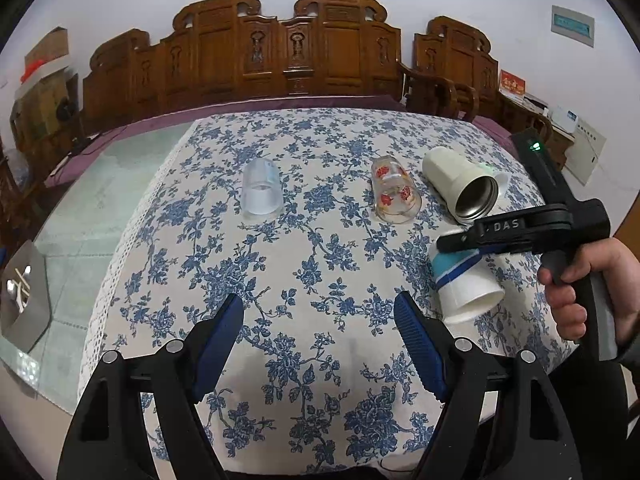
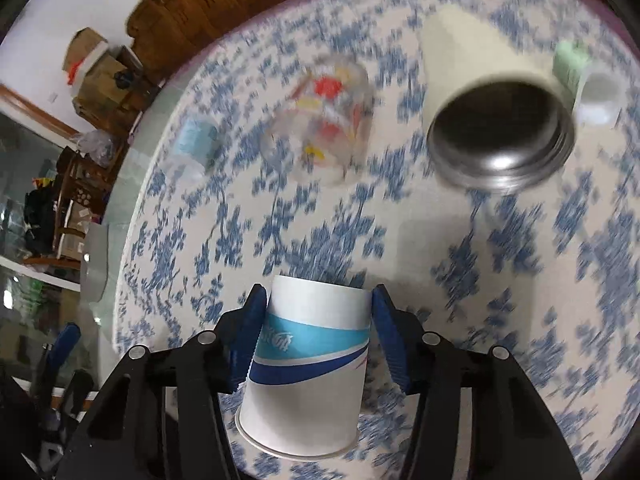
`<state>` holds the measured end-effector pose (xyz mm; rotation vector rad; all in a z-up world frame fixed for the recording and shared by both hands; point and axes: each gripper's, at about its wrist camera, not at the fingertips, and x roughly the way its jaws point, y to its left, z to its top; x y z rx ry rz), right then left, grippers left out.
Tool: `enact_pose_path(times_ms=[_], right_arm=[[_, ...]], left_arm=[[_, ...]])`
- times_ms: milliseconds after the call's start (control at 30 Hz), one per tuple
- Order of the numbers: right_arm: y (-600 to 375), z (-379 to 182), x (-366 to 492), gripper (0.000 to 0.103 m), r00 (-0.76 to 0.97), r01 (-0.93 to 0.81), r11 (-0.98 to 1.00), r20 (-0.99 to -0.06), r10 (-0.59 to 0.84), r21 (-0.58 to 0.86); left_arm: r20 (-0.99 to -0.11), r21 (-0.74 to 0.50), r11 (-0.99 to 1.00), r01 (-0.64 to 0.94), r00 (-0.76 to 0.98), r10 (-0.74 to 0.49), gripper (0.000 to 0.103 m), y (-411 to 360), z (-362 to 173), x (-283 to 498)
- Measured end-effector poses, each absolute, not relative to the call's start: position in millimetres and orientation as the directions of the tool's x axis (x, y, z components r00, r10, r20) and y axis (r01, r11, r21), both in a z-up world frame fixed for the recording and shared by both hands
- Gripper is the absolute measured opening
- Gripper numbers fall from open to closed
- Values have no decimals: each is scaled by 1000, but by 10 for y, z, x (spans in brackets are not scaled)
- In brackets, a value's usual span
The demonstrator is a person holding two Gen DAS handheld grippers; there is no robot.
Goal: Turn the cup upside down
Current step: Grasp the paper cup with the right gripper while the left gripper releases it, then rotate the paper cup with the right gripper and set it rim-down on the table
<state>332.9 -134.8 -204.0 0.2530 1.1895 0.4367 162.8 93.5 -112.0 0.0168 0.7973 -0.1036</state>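
While the right gripper grips the paper cup between its blue pads, the cup sits tilted above the floral tablecloth, rim toward the camera and base pointing away; whether the rim touches the cloth cannot be told. From the left wrist view the same cup shows white with a teal and dark blue band, held near the table's right side, rim angled down and toward the viewer, with the person's hand on the gripper handle. Left gripper hovers low over the cloth near the front edge, jaws spread wide, nothing between them. Farther back lie three other vessels on their sides: a clear plastic cup to the left, a glass with red print mid-table, and a cream tumbler with a metal interior just beside it. Right wrist view is motion-blurred. Carved wooden bench stands behind the table.
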Motion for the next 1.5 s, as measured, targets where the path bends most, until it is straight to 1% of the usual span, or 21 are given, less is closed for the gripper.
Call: enact_pose_path(times_ms=[200, 267, 400, 533, 667, 967, 1067, 1133, 1333, 1367, 1400, 1433, 1500], right_arm=[[-1379, -1804, 3259, 56, 516, -274, 931, -779, 355, 243], [-1384, -1755, 3214, 56, 599, -287, 944, -738, 311, 165], [-1399, -1724, 3156, 56, 697, -289, 956, -673, 250, 56], [-1303, -1781, 3040, 56, 760, -289, 955, -623, 186, -68], [-1280, -1865, 2912, 56, 786, -286, 947, -600, 146, -144], [-1440, -1853, 2549, 56, 814, -274, 956, -555, 173, -105], [-1489, -1849, 2449, 56, 810, -277, 958, -556, 188, -79], [-1520, -1858, 2381, 56, 806, -280, 958, -557, 200, -61], [-1586, -1886, 2262, 57, 782, -294, 956, -577, 234, -12], [-1604, -1891, 2260, 58, 775, -295, 956, -584, 242, 5], [-1623, -1897, 2259, 62, 765, -296, 955, -593, 251, 23], [-1635, -1898, 2249, 66, 762, -294, 955, -596, 254, 31], [-1669, -1884, 2222, 70, 758, -294, 955, -597, 264, 48]], left_arm=[[-715, -18, 994, 104, 694, -85, 74, 903, -1117, 1624], [-714, -13, 994, 105, 695, -83, 74, 894, -1120, 1618], [-714, -2, 994, 107, 696, -76, 74, 886, -1120, 1623], [-714, 4, 994, 107, 697, -72, 74, 879, -1127, 1625], [-713, 7, 994, 108, 697, -71, 74, 872, -1125, 1625], [-701, 1, 994, 106, 709, -75, 74, 873, -1077, 1600], [-695, 2, 994, 107, 715, -75, 75, 855, -1050, 1584], [-687, 5, 995, 104, 723, -72, 77, 843, -1028, 1570], [-672, 10, 995, 96, 738, -64, 78, 780, -973, 1543], [-671, 14, 995, 95, 739, -61, 78, 763, -966, 1539], [-670, 16, 996, 92, 740, -58, 78, 749, -962, 1534], [-669, 19, 996, 89, 741, -54, 85, 731, -956, 1531], [-662, 23, 996, 83, 748, -47, 92, 699, -944, 1509]])
